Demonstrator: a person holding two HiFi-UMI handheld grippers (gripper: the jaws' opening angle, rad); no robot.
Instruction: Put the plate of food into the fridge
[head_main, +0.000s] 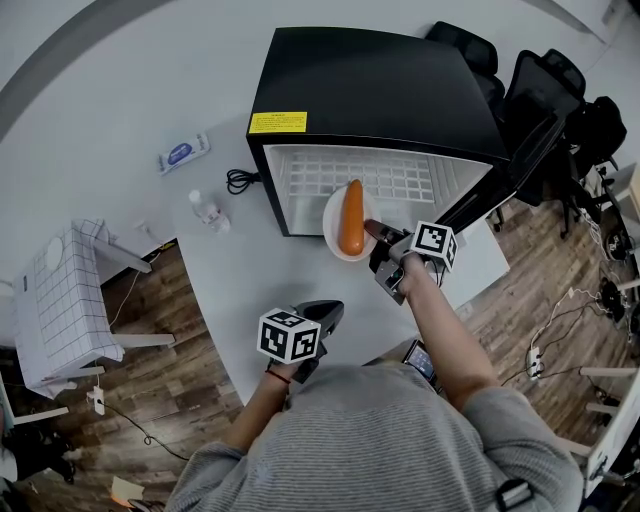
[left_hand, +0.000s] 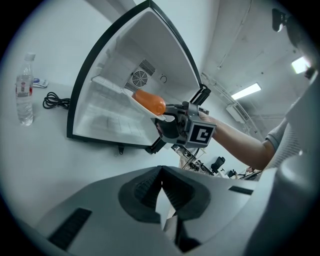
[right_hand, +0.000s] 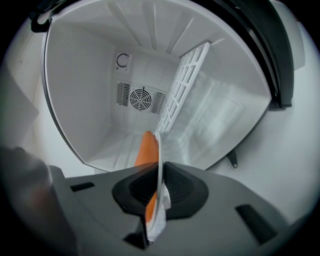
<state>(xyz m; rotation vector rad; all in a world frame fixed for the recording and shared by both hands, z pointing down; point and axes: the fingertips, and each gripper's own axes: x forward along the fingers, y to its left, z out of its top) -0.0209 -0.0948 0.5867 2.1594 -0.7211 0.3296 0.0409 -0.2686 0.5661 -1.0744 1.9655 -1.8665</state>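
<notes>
A white plate (head_main: 333, 222) carrying a long orange piece of food (head_main: 350, 216) hangs at the mouth of the open black fridge (head_main: 380, 90). My right gripper (head_main: 373, 231) is shut on the plate's near rim. In the right gripper view the plate (right_hand: 159, 160) stands edge-on between the pads, the orange food (right_hand: 146, 150) on its left, and the white fridge interior (right_hand: 85, 90) lies ahead with a wire shelf (right_hand: 185, 85). The left gripper view shows the plate (left_hand: 140, 104) held before the fridge opening. My left gripper (head_main: 322, 318) hovers over the table's near edge, shut and empty (left_hand: 161, 172).
The fridge door (head_main: 525, 140) swings open to the right. A water bottle (head_main: 208, 210), a coiled black cable (head_main: 240, 181) and a blue-white packet (head_main: 183, 153) lie on the white table left of the fridge. Black office chairs (head_main: 560, 80) stand behind, a checked stool (head_main: 65, 290) at left.
</notes>
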